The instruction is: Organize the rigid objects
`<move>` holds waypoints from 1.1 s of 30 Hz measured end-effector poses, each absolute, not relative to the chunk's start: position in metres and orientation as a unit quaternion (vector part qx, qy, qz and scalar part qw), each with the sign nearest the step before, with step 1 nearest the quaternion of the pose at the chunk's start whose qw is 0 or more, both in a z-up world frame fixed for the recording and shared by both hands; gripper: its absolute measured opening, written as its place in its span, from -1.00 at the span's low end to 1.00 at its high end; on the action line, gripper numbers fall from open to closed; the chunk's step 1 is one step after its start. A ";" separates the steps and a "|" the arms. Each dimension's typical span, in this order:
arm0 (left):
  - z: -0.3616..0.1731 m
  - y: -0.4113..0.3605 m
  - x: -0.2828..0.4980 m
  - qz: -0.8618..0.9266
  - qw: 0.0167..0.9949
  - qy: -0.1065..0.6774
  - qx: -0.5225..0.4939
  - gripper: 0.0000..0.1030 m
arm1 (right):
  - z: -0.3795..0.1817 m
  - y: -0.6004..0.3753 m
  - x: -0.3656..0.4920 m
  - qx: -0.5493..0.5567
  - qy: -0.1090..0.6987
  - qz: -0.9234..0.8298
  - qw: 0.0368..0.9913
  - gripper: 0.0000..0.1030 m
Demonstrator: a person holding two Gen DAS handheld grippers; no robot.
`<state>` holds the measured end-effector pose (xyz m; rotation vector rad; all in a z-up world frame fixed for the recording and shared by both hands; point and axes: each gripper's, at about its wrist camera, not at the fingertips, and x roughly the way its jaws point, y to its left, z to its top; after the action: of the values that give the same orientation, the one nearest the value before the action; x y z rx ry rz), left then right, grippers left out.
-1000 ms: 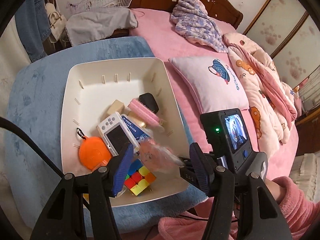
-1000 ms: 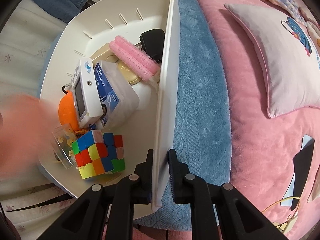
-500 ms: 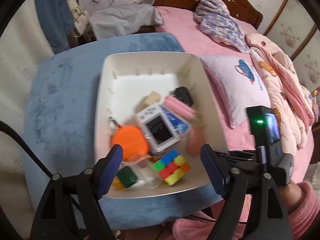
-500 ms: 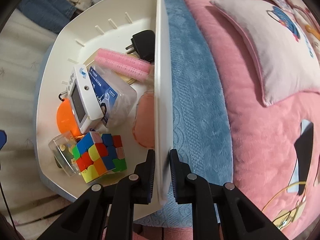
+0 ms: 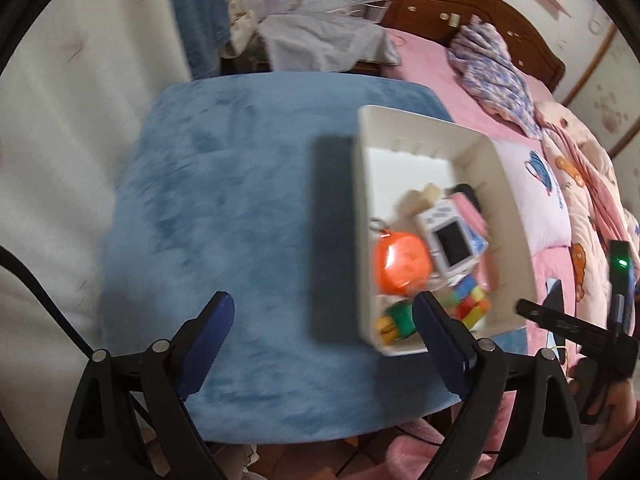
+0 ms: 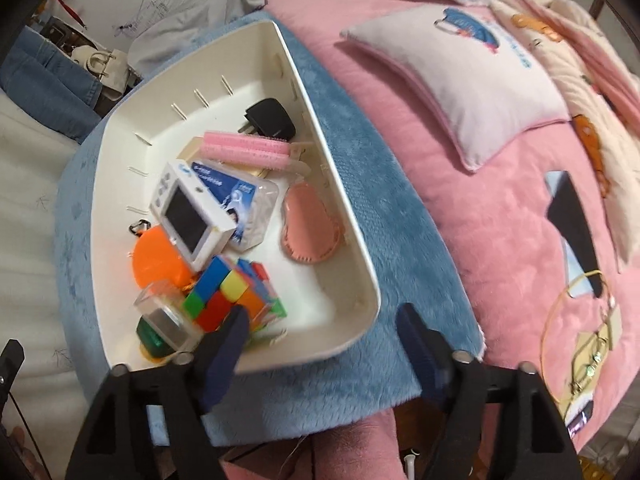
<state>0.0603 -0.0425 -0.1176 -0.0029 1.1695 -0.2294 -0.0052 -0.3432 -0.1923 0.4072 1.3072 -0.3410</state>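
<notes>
Both grippers have just been opening up. The left gripper [image 5: 324, 316] is spread wide over the blue plush mat [image 5: 224, 208] with nothing between the fingers. The right gripper [image 6: 324, 324] is spread too, off the white bin [image 6: 340, 216], rim corner sitting in the gap, not pinched. The left view is pretty blurry. The bin holds a Rubik's cube [image 6: 236, 296], orange round case [image 6: 154, 258], white handheld console [image 6: 190, 220], pink hair rollers [image 6: 246, 148], black charger plug [image 6: 272, 120], pink leather pouch [image 6: 310, 226] and a clear box [image 6: 166, 318].

Both wrist views steeply downward, near, sharing white bin [image 5: 516, 216] [image 6: 344, 216]
</notes>
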 end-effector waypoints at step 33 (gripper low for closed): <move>-0.018 -0.023 -0.007 0.003 0.919 0.394 -0.005 0.98 | -0.043 -0.219 -0.039 0.023 0.460 0.010 0.888 0.63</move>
<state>-0.0074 -0.0231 -0.0175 -0.0102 0.8103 0.0072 -0.0386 -0.2185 -0.0432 0.0472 0.9560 0.0212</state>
